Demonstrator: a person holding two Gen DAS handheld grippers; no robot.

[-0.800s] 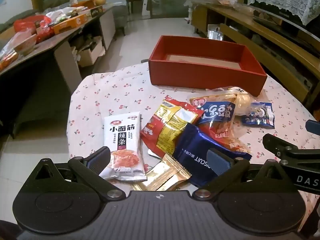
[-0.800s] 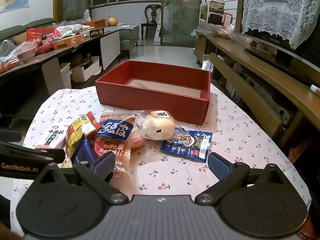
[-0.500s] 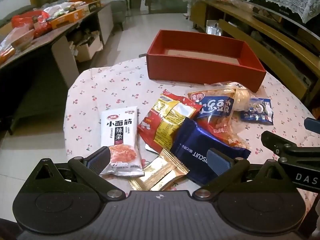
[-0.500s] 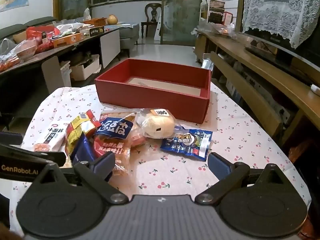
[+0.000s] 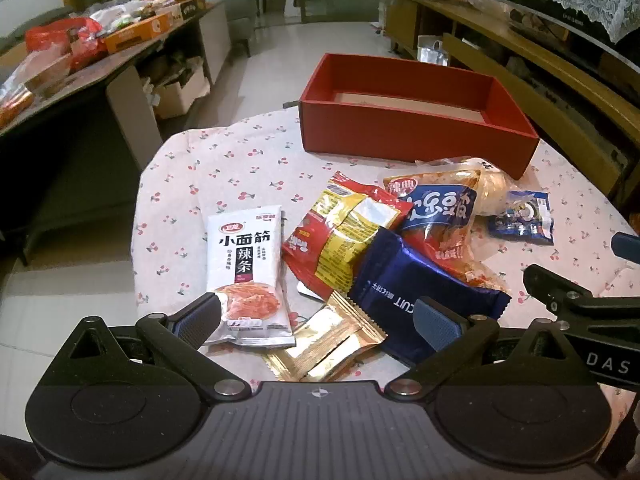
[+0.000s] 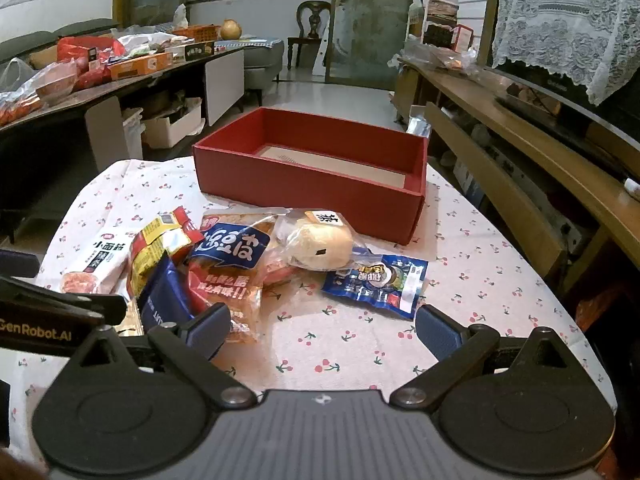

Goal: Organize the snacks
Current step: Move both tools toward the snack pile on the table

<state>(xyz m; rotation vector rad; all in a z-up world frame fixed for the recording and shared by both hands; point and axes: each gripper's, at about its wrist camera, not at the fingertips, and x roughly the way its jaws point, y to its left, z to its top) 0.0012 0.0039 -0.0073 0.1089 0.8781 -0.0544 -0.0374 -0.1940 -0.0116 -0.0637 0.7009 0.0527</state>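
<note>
- Red cardboard box [image 6: 308, 184] stands at the far edge of the tabletop [image 6: 472, 264] on the cherry-print cloth; what shows of its floor is bare, so by my judgement no snack is sorted yet.
- Snacks lie in a loose overlapping heap near the middle and the near edge: a white noodle-strip packet [image 5: 247, 276] on the left side, a red-and-yellow bag [image 5: 340, 236], a dark blue biscuit pack [image 5: 416, 292] on top of its neighbours, gold sachets [image 5: 328, 346] at the near edge, a wrapped bun [image 6: 320, 244], and a small blue packet [image 6: 376, 280] lying apart towards the right side.
- Handling, as a guess: all are light, soft film packs, slick and crinkly; the bun would crush under a hard pinch. Best to take a pack by a sealed end or a free edge, starting with one that lies clear, such as the white one or the small blue one.
- Left gripper [image 5: 318, 320] hangs released over the near edge, its jaws wide with nothing between the pads; the right gripper [image 6: 324, 328] is likewise spread and empty.
- Against the earlier frames, the left view has tipped and crept nearer the heap; no packet has shifted.
</note>
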